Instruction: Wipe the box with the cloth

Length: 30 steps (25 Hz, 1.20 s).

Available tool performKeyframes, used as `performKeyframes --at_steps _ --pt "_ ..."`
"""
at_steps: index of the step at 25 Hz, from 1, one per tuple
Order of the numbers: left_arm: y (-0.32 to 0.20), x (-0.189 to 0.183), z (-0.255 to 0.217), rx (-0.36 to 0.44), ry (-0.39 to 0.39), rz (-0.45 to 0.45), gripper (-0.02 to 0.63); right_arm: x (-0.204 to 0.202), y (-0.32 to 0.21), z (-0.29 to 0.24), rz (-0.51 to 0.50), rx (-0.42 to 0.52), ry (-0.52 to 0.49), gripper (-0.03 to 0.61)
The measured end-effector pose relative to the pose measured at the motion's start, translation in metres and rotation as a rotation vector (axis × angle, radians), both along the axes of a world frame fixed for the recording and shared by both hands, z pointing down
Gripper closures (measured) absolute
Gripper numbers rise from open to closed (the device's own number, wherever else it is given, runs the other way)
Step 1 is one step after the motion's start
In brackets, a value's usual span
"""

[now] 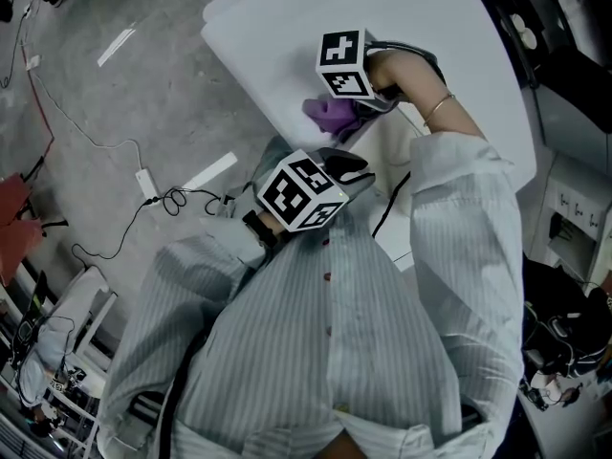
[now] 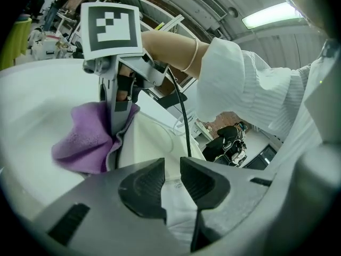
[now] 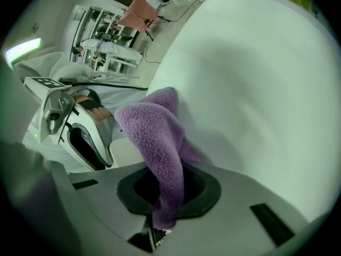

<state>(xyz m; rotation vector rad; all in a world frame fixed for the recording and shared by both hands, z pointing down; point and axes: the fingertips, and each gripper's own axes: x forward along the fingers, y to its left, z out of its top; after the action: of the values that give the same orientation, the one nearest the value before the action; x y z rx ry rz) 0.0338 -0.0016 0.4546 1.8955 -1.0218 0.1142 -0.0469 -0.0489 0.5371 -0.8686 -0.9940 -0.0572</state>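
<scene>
A purple cloth (image 1: 330, 115) hangs from my right gripper (image 1: 359, 111), which is shut on it over the white table (image 1: 287, 27). In the right gripper view the cloth (image 3: 157, 137) runs down between the jaws of the right gripper (image 3: 168, 188). The white box (image 2: 146, 143) lies just beside the cloth (image 2: 88, 137), low in the head view under my arm (image 1: 394, 194). My left gripper (image 2: 171, 183) has its pads nearly together on the box's near white edge. In the head view the left gripper (image 1: 354, 168) sits at the table's near edge.
A black cable (image 2: 184, 121) runs from the right gripper over the box. On the grey floor to the left lie a power strip (image 1: 146, 182) and loose wires. Equipment and shelves (image 1: 574, 218) stand to the right of the table.
</scene>
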Motion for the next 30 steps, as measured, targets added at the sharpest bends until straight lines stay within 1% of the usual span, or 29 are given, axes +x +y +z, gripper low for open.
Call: performKeyframes --at_steps 8,12,14,20,23,27,30 --pt "0.002 0.001 -0.002 -0.002 -0.005 0.028 0.518 -0.008 -0.025 -0.004 0.209 0.010 -0.111 0.538" --pt "0.000 0.000 -0.003 -0.002 -0.012 0.044 0.518 -0.015 -0.039 -0.007 0.295 0.027 -0.165 0.538" --pt "-0.001 -0.001 -0.003 -0.001 -0.014 0.049 0.518 -0.018 -0.045 -0.008 0.357 0.028 -0.200 0.538" --pt "-0.001 -0.002 -0.003 0.000 -0.008 0.082 0.518 -0.019 -0.063 -0.013 0.631 0.019 -0.309 0.538" --pt "-0.005 0.002 -0.005 0.010 -0.003 0.103 0.518 -0.007 -0.072 -0.014 0.771 0.007 -0.349 0.538" --pt "-0.013 0.010 -0.010 0.027 0.000 0.130 0.518 0.006 -0.078 -0.019 0.976 -0.034 -0.442 0.538" --pt "-0.024 0.013 -0.013 0.037 0.001 0.148 0.518 0.018 -0.088 -0.022 1.081 -0.031 -0.480 0.538"
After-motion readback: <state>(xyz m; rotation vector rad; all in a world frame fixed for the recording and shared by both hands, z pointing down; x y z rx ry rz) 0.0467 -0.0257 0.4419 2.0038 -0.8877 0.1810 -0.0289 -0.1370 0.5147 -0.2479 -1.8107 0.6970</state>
